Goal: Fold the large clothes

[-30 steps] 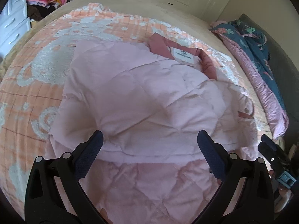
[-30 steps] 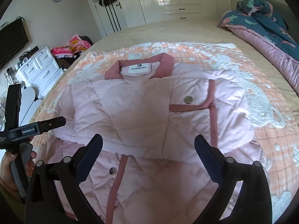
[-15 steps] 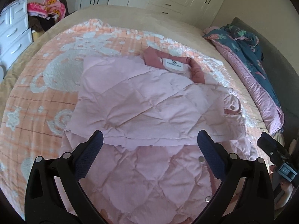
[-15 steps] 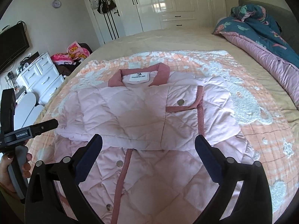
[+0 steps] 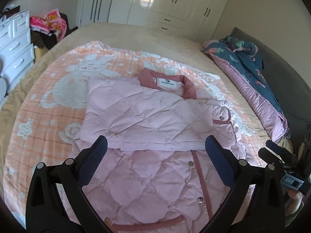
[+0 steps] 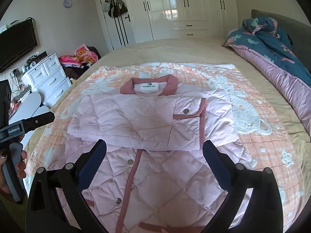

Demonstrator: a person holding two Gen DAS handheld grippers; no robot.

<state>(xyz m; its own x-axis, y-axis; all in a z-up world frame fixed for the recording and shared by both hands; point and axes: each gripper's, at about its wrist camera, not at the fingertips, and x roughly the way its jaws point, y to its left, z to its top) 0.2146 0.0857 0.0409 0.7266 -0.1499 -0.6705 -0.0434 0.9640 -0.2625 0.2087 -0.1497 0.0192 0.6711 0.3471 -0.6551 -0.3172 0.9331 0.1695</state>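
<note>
A pale pink quilted jacket (image 5: 147, 116) (image 6: 147, 120) with dusty-rose collar and trim lies front-up on the bed, collar at the far end. Both sleeves are folded across the chest in a flat band; the buttoned lower part (image 6: 155, 178) lies spread nearest me. My left gripper (image 5: 155, 145) is open and empty, held above the jacket's lower half. My right gripper (image 6: 154, 147) is open and empty, also above the lower half. Each gripper shows at the edge of the other's view, left one (image 6: 29, 124) and right one (image 5: 281, 159).
The jacket lies on an orange-and-white blanket (image 6: 252, 104) over a beige bed. A blue and pink duvet (image 6: 276, 44) is bunched along the right side. White drawers (image 6: 48, 77) and a clothes pile (image 6: 81, 56) stand left; wardrobes (image 6: 184, 9) at the back.
Both grippers have pulled back and up from the jacket, open throughout. The jacket now looks smaller and its lower buttoned part has come into view. The folded sleeves lie settled.
</note>
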